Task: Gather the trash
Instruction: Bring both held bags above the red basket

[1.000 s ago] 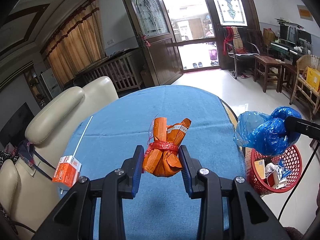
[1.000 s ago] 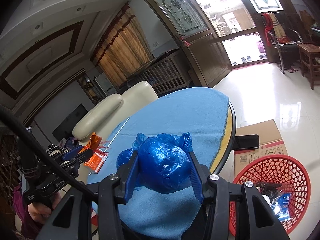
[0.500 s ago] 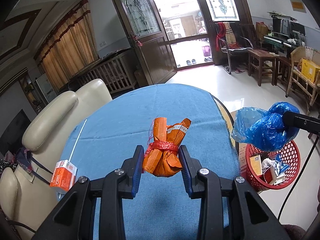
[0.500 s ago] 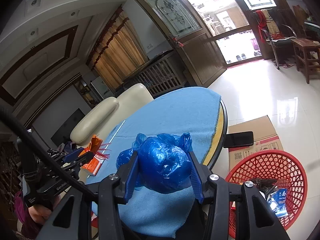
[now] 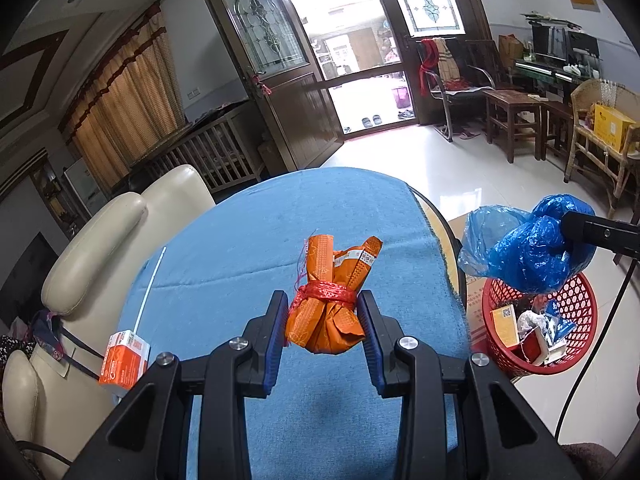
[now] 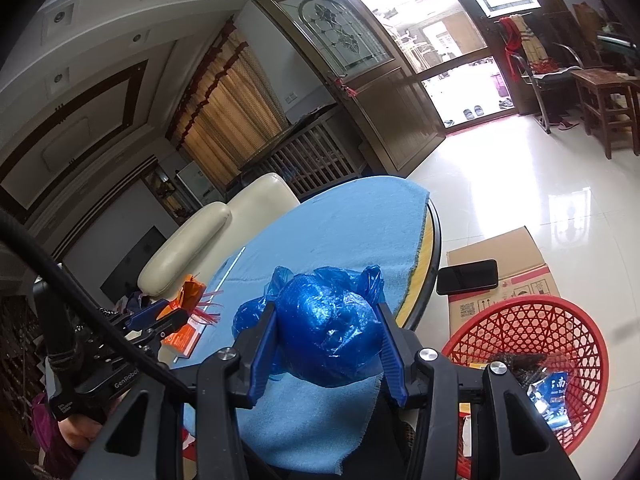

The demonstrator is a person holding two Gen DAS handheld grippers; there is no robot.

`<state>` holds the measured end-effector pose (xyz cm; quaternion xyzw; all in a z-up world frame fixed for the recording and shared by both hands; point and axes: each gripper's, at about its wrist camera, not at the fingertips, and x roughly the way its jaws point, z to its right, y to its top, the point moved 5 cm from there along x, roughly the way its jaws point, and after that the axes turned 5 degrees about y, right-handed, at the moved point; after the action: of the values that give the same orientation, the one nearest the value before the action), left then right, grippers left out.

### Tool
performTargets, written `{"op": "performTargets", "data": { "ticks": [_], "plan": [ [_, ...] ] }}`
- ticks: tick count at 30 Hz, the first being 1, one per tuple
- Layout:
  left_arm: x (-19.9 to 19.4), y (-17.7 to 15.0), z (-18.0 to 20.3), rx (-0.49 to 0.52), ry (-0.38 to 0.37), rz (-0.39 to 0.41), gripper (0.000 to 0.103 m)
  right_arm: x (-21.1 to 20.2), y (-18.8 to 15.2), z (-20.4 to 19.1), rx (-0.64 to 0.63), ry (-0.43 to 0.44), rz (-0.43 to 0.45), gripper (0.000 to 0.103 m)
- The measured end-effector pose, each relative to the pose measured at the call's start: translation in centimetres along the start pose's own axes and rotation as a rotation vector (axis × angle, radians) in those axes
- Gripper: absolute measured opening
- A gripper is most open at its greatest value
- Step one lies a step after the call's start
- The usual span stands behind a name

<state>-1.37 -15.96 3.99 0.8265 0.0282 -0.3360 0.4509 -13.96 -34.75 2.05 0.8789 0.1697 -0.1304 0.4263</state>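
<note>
My left gripper [image 5: 323, 322] is shut on an orange wrapper bundle [image 5: 330, 300] tied with red string and holds it above the blue-clothed table [image 5: 240, 248]. My right gripper [image 6: 328, 340] is shut on a crumpled blue plastic bag [image 6: 328, 340], past the table's right edge. In the left wrist view the blue bag [image 5: 532, 248] hangs just above the red mesh basket [image 5: 576, 312], which holds several pieces of trash. The basket [image 6: 528, 340] sits low right in the right wrist view. An orange carton [image 5: 125, 360] with a white straw lies at the table's left edge.
A cream leather chair [image 5: 120, 232] stands left of the table. A cardboard box [image 6: 504, 268] with a black phone [image 6: 467, 277] on it lies on the floor behind the basket. Wooden stools and chairs [image 5: 516, 120] stand far right on the tiled floor.
My right gripper has carried the blue bag a little further right and lower, closer over the red basket. The left gripper holds the orange bundle in the same place.
</note>
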Motion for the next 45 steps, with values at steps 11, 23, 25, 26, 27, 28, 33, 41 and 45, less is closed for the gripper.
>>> {"op": "performTargets", "data": {
  "ticks": [11,23,25,26,27,28,33,41,45],
  "plan": [
    [-0.1,0.3,0.9,0.034,-0.017,0.005,0.037,-1.1,-0.1,0.4,0.016,-0.008,0.014,0.050],
    [-0.1,0.6,2.4,0.073,-0.032,0.009,0.037,-2.2,-0.1,0.9,0.032,-0.021,0.027,0.050],
    [0.0,0.7,2.6,0.079,-0.035,0.009,0.037,-2.4,0.0,1.0,0.036,-0.024,0.029,0.050],
    [0.0,0.7,2.8,0.083,-0.039,0.010,0.037,-2.5,0.0,1.2,0.036,-0.026,0.031,0.050],
    [0.0,0.8,2.9,0.086,-0.041,0.011,0.037,-2.5,0.0,1.2,0.037,-0.028,0.032,0.050],
    [0.1,0.8,3.0,0.089,-0.043,0.011,0.037,-2.7,0.0,1.3,0.039,-0.029,0.032,0.050],
    [0.1,1.0,4.0,0.107,-0.052,0.010,0.037,-3.1,0.1,2.0,0.054,-0.037,0.038,0.050],
    [0.2,1.2,5.3,0.135,-0.069,0.011,0.037,-3.9,0.2,2.9,0.068,-0.051,0.049,0.050],
    [0.2,1.3,5.8,0.149,-0.076,0.010,0.037,-4.3,0.2,3.4,0.077,-0.058,0.055,0.050]
  ]
}}
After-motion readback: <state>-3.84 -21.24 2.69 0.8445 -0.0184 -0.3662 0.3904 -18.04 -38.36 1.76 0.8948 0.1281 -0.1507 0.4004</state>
